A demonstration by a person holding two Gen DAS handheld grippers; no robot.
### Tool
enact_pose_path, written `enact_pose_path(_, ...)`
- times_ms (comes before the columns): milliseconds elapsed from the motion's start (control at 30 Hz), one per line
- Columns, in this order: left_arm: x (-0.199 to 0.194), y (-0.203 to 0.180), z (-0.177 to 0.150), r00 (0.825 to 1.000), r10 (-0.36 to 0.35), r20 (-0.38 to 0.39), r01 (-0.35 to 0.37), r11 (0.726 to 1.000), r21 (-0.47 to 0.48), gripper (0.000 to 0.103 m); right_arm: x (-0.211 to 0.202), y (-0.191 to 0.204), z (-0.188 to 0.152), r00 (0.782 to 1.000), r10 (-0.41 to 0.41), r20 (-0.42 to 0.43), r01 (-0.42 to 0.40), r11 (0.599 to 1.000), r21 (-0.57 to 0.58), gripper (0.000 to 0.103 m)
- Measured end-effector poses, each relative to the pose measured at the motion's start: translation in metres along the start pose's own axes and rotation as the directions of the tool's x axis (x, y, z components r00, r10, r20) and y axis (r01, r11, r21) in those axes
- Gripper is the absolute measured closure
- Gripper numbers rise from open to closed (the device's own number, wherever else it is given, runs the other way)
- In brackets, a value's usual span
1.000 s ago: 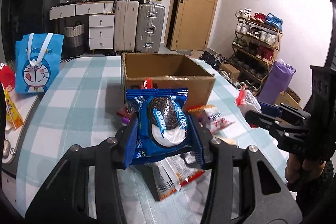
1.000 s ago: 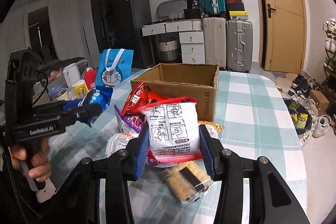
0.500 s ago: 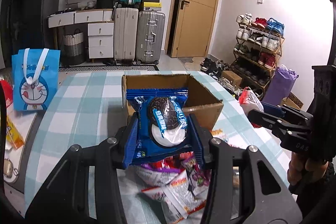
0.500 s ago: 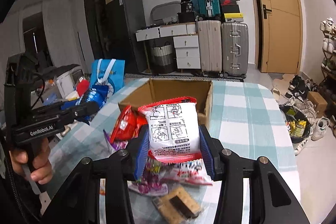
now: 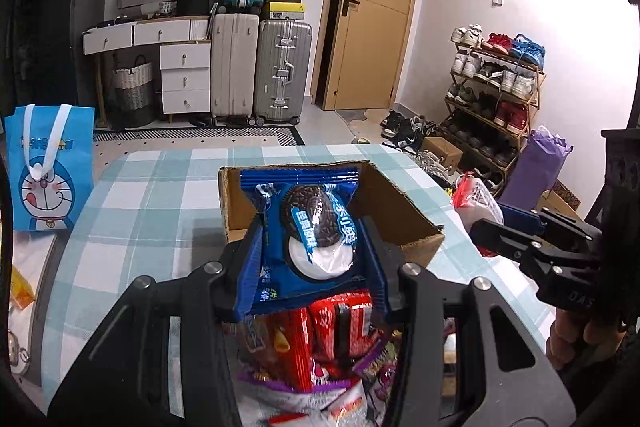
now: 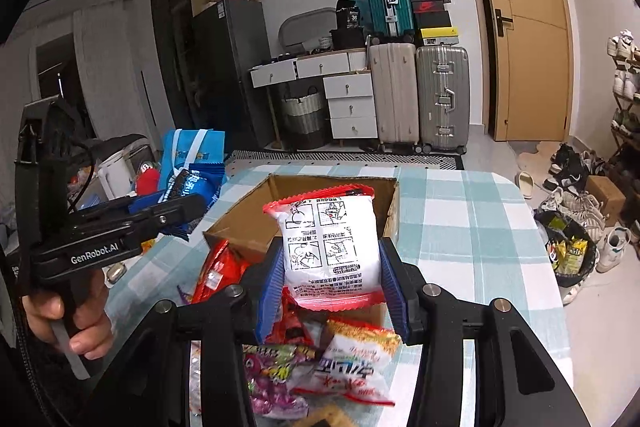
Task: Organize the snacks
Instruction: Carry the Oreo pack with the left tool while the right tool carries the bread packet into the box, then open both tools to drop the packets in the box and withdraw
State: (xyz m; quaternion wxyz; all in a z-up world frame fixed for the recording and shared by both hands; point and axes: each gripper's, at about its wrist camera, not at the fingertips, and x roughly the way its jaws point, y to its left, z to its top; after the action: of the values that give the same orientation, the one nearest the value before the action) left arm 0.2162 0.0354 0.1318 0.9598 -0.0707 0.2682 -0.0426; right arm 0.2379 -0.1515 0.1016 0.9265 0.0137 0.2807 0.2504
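Both grippers clamp snacks over the pile: left gripper (image 5: 310,251) grips the blue cookie packet (image 5: 310,235), right gripper (image 6: 330,283) the white pouch (image 6: 330,239). The cardboard box (image 6: 394,211) ahead looks empty as far as I can see — most of the loose snacks (image 6: 320,359) remain.

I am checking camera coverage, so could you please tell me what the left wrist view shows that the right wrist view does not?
Only the left wrist view shows the face of the blue sandwich-cookie packet clamped in the left gripper, and a purple gift bag by the shoe rack.

Only the right wrist view shows the white red-edged snack packet clamped in the right gripper, and a dark refrigerator.

Both show the open brown cardboard box on the teal checked tablecloth, loose snacks, the blue cartoon-cat bag and the suitcases.
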Motion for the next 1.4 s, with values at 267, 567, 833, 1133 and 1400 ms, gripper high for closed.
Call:
enact_pose_path(267, 0.038, 0.004, 0.002, 1.0, 0.015, -0.026, -0.014, 1.0, 0.01, 0.061, 0.027, -0.007, 0.008, 1.0, 0.017, -0.018, -0.017, 1.0, -0.003, 0.057)
enact_pose_path(567, 0.072, 0.011, -0.001, 0.998, 0.036, -0.055, -0.036, 0.999, 0.016, 0.061, 0.062, -0.012, 0.015, 0.998, 0.039, -0.039, -0.039, 0.999, 0.007, 0.057)
enact_pose_path(833, 0.098, 0.013, -0.001, 0.996, 0.051, -0.078, -0.049, 0.998, 0.033, 0.061, 0.088, -0.016, 0.016, 0.997, 0.054, -0.053, -0.053, 0.998, 0.023, 0.057)
enact_pose_path(1133, 0.125, 0.017, -0.005, 0.993, 0.054, -0.108, -0.049, 0.998, 0.046, 0.061, 0.106, -0.018, 0.015, 0.996, 0.059, -0.073, -0.058, 0.998, 0.023, 0.057)
enact_pose_path(1400, 0.137, 0.013, -0.01, 0.989, 0.065, -0.131, -0.058, 0.997, 0.055, 0.061, 0.113, -0.017, 0.012, 0.996, 0.038, -0.082, -0.038, 0.999, 0.001, 0.057)
